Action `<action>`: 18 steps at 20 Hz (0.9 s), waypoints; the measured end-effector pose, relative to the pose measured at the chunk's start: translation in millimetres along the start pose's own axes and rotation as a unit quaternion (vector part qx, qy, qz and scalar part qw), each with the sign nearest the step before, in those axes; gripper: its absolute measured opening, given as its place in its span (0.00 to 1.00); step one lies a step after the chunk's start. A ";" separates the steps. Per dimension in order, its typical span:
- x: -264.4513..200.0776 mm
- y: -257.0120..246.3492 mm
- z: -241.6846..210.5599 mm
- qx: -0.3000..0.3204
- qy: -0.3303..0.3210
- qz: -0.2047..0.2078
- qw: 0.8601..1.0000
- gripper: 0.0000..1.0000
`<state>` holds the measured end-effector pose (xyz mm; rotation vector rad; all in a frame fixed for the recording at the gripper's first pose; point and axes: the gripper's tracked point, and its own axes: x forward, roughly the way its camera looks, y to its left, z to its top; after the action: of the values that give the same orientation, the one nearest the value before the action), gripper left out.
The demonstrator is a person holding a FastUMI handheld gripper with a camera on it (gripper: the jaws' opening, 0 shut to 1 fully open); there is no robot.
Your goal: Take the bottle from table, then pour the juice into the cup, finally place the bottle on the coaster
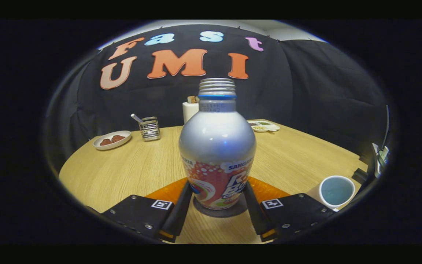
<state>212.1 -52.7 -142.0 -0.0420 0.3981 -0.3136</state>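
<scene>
Bottle (217, 146): uncapped, upright, seated on dark coaster (218, 212) over orange mat (165, 192). Tool (216, 200): fingers flank the lower label, seemingly touching; firm grip cannot be told. Cup (337, 191): on surface (130, 165), well right. Release is judged due; fingers are best spread evenly and drawn straight back.

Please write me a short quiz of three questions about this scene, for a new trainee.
1. True or false: the bottle has its cap on.
2. Where does the bottle stand? A) on the bare table B) on a dark round coaster C) inside the cup
3. What lies on the white plate at the far side of the table?

Key:
1. False; the threaded neck is open.
2. B; it stands upright between the fingers of the gripper, which flank its base.
3. Brownish pieces of food, beside a wire holder.
</scene>
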 end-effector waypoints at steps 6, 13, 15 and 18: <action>-2.0 -0.6 -3.8 -0.002 0.004 -0.007 1.000 0.76; -29.4 3.1 2.1 -0.021 -0.017 -0.011 1.000 0.98; -57.3 10.1 9.3 -0.026 -0.035 0.001 0.999 0.98; -113.6 19.6 26.1 -0.034 -0.077 0.025 0.996 0.97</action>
<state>128.6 0.4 -77.3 -0.1223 0.2560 -0.2464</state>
